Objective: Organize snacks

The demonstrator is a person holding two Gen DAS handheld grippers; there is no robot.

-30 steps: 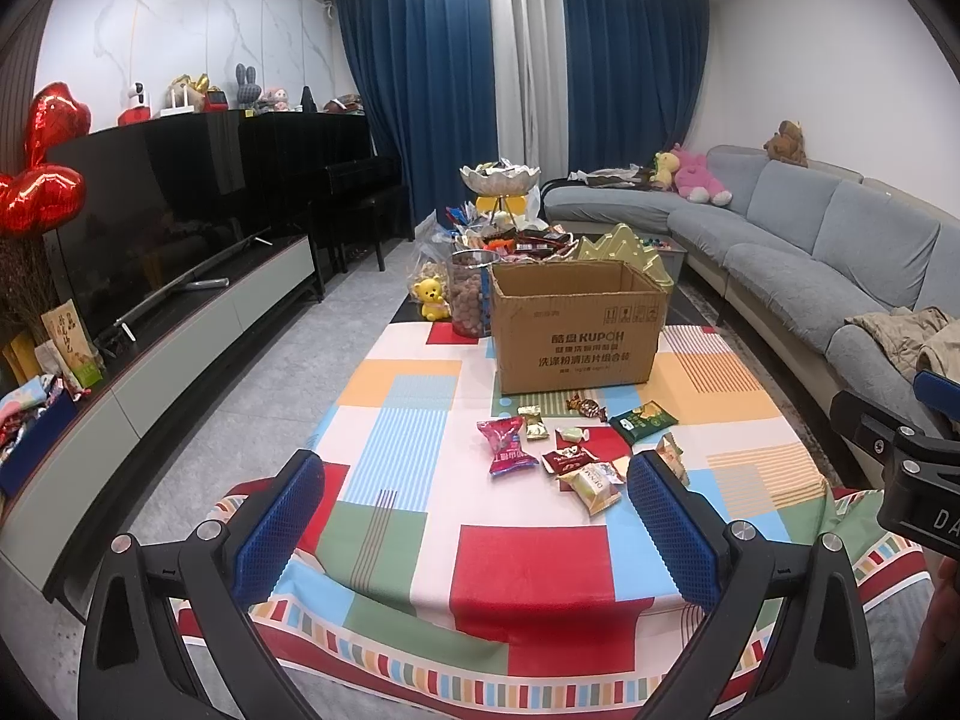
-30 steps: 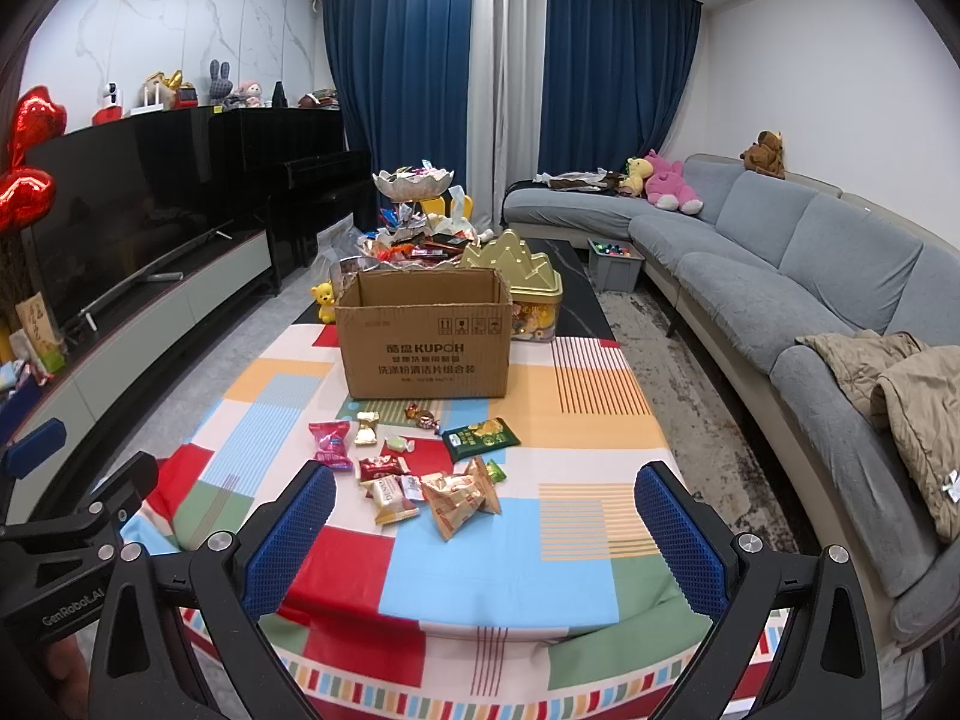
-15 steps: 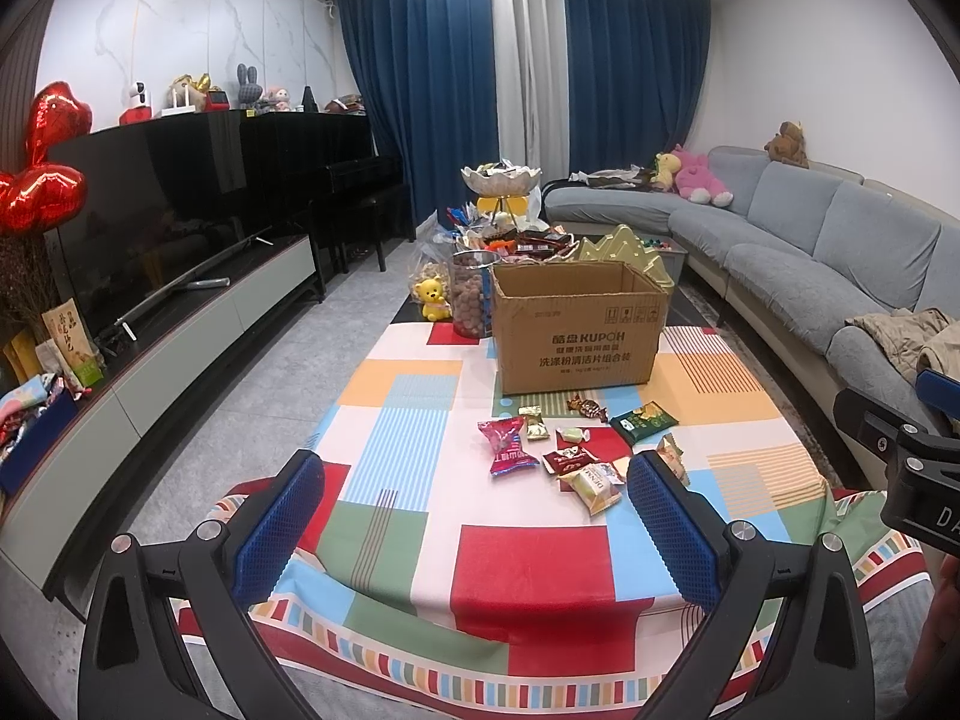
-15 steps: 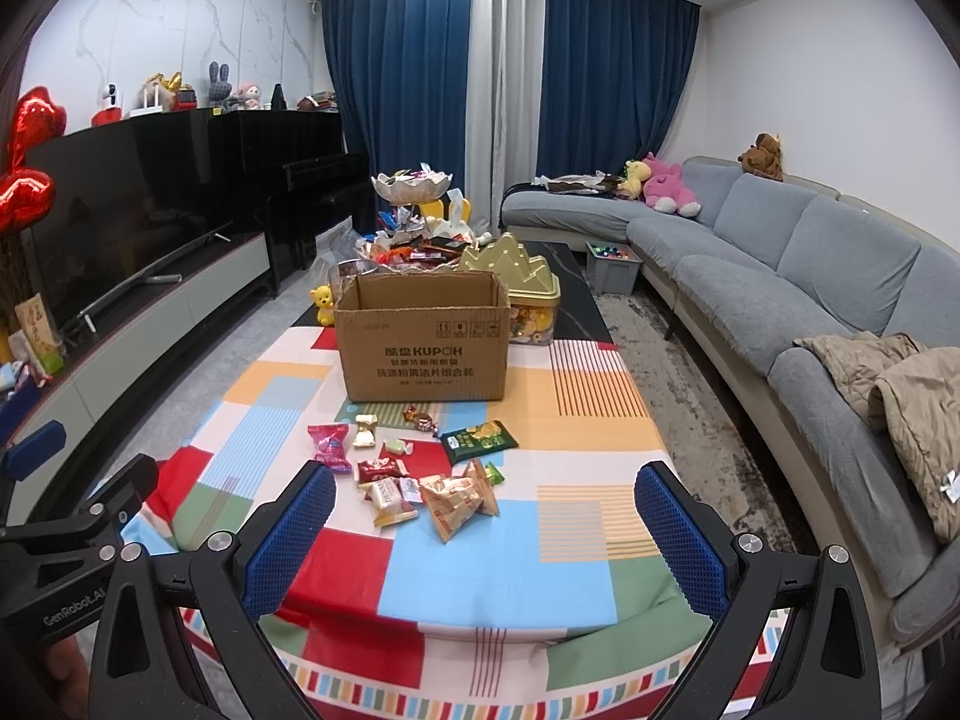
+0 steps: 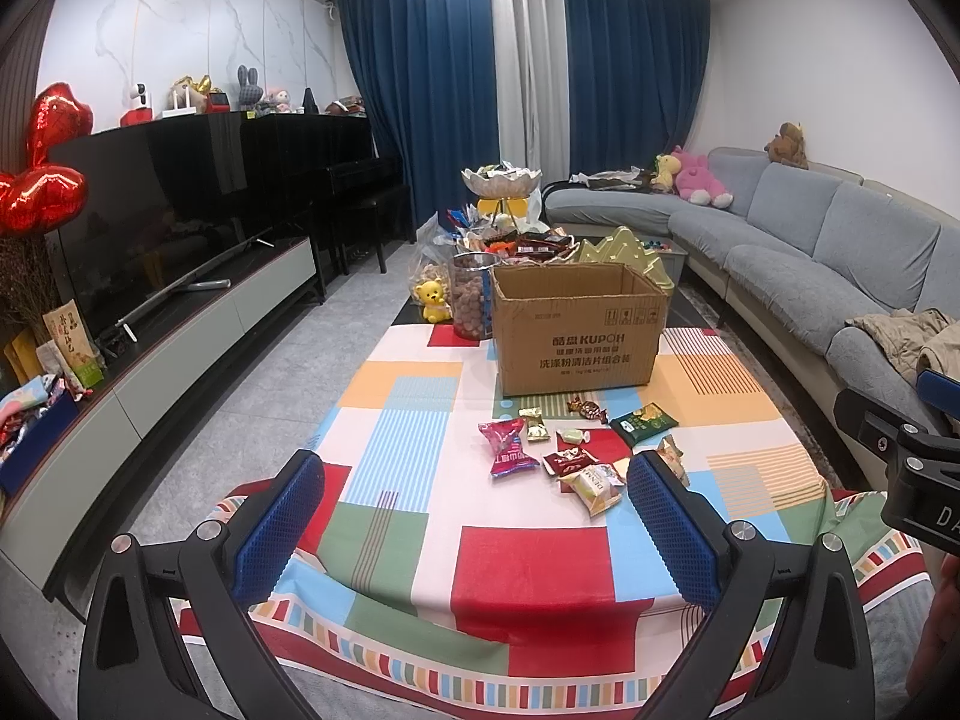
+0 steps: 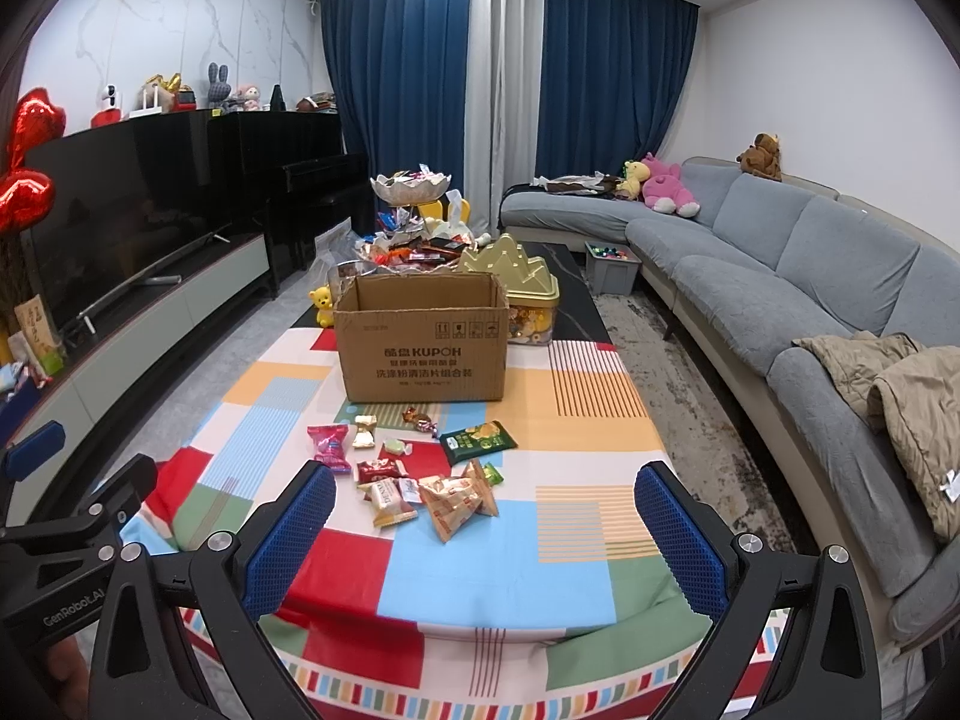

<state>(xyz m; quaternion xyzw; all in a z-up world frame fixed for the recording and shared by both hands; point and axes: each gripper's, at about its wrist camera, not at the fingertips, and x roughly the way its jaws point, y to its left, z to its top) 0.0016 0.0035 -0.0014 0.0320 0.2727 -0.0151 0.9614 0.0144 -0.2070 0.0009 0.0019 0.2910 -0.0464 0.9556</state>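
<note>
Nothing of note has moved since a second ago: both my grippers hold the same station at the near edge of the worktop (image 5: 528, 564), and the snacks lie as before. My left gripper (image 5: 474, 531) hovers level above the patterned cloth, jaws spread wide, nothing between the blue pads (image 5: 279, 525). My right gripper (image 6: 483, 537) is posed alike, jaws fully apart and empty. Each is visible at the margin of the other's view, side by side and apart.

Snack packets (image 6: 414, 468) lie loose in a cluster mid-worktop: a pink packet (image 6: 329, 446), a green packet (image 6: 478, 438), tan pouches (image 6: 459, 498) nearest my right jaws. Just behind the cluster stands the open cardboard box (image 6: 423, 339), upright, flaps open; I cannot tell its contents. A gold-lidded tin (image 6: 528, 294) sits just behind the box's right corner.
</note>
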